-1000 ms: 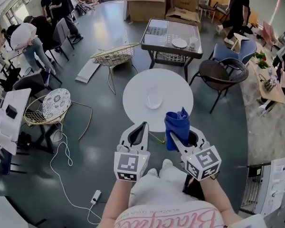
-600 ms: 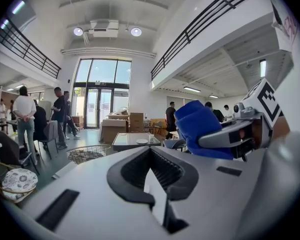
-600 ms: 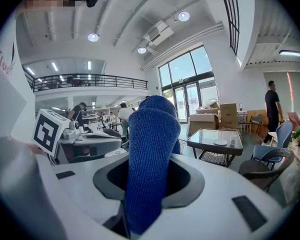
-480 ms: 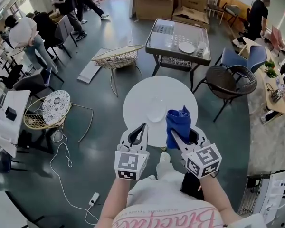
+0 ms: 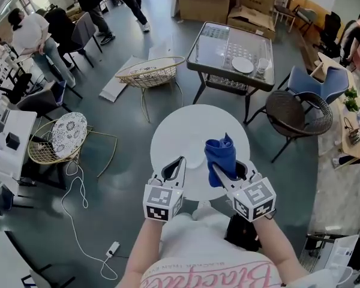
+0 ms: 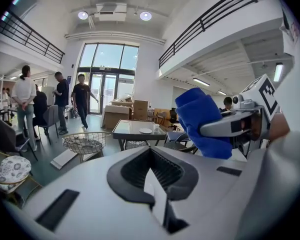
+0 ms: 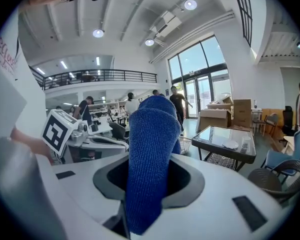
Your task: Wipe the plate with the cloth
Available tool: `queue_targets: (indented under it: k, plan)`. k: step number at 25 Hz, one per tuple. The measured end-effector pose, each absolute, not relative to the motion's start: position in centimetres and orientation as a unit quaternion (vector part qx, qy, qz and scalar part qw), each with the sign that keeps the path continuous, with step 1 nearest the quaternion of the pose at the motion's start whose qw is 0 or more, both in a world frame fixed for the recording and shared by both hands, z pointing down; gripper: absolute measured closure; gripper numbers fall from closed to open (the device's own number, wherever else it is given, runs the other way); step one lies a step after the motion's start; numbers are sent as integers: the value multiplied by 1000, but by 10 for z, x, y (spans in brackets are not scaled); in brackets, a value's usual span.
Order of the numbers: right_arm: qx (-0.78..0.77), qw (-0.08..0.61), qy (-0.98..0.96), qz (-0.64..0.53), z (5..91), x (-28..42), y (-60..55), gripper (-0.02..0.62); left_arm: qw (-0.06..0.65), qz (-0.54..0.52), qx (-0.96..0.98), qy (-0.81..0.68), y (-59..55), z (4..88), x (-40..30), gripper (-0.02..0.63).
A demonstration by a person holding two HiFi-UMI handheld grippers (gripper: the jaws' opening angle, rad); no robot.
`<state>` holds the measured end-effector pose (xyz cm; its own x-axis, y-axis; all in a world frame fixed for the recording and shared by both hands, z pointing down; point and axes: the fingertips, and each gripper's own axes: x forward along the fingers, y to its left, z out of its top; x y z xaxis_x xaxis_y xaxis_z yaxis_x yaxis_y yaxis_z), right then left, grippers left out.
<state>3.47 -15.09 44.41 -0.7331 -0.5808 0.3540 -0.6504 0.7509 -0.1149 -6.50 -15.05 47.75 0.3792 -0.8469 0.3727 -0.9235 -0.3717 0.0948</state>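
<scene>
A pale shallow plate [image 5: 195, 156] lies near the middle of the round white table [image 5: 168, 134]. It shows only faintly. My right gripper [image 5: 216, 170] is shut on a folded blue cloth [image 5: 221, 156], which stands up out of its jaws over the table's near right part, just right of the plate. In the right gripper view the cloth [image 7: 150, 159] fills the space between the jaws. My left gripper [image 5: 180, 162] is shut and empty, its tip over the table's near edge, close to the plate's left. From the left gripper view the cloth [image 6: 204, 125] shows at the right.
Behind the round table stands a glass-topped table [image 5: 231, 48] with a plate and a cup. A wire basket stand [image 5: 147, 72] is at the back left, a dark wicker chair [image 5: 297, 114] at the right. A cushioned wire chair [image 5: 66, 134] and a floor cable [image 5: 72, 206] lie left. People walk farther back.
Both grippers have moved forward and now reach over the round table's near edge. The cloth stays in the right gripper. The table and plate have drawn closer.
</scene>
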Motion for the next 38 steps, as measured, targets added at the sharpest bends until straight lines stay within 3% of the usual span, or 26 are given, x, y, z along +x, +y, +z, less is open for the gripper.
queue_targets:
  k: [11, 14, 22, 38]
  plan:
    - [337, 165, -907, 193, 490, 21, -201, 449, 232, 173, 805, -517, -177, 553, -91, 591]
    - [339, 176, -905, 186, 499, 14, -213, 449, 270, 181, 802, -500, -183, 576, -97, 534]
    - [327, 226, -886, 237, 574, -6, -218, 449, 398, 184, 770, -463, -193, 655, -103, 471]
    - [334, 278, -853, 291, 637, -2, -208, 449, 565, 115, 686, -444, -228, 741, -105, 466]
